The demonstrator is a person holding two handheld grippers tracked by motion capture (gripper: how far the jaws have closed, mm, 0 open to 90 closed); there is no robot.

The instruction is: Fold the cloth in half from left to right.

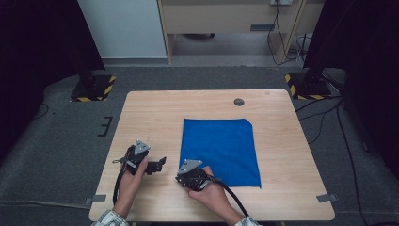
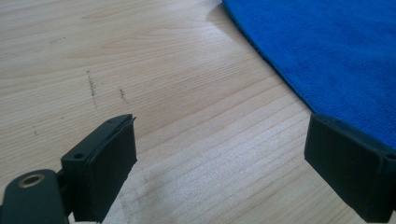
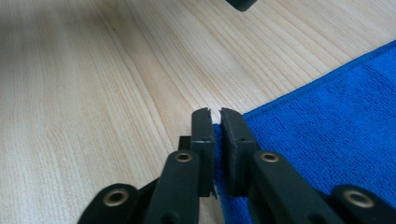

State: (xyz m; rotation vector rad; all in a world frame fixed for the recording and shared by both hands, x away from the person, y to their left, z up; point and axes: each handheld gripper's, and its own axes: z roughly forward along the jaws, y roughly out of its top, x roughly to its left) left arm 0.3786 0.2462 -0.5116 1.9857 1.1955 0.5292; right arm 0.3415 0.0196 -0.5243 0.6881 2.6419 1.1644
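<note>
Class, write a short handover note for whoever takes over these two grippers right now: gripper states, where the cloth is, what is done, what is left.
Right gripper: shut on the near left corner of the blue cloth.
Left gripper: open, holding nothing, over bare table just left of the cloth's edge.
Cloth: lying flat on the table, far right corner turned in.
Done: one corner gripped.
Left: probably grip a second corner with the left gripper, then lift or fold.

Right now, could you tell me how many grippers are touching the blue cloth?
1: the right gripper pinches the cloth at its near left corner. The left gripper is open over bare table, beside the cloth.
</note>
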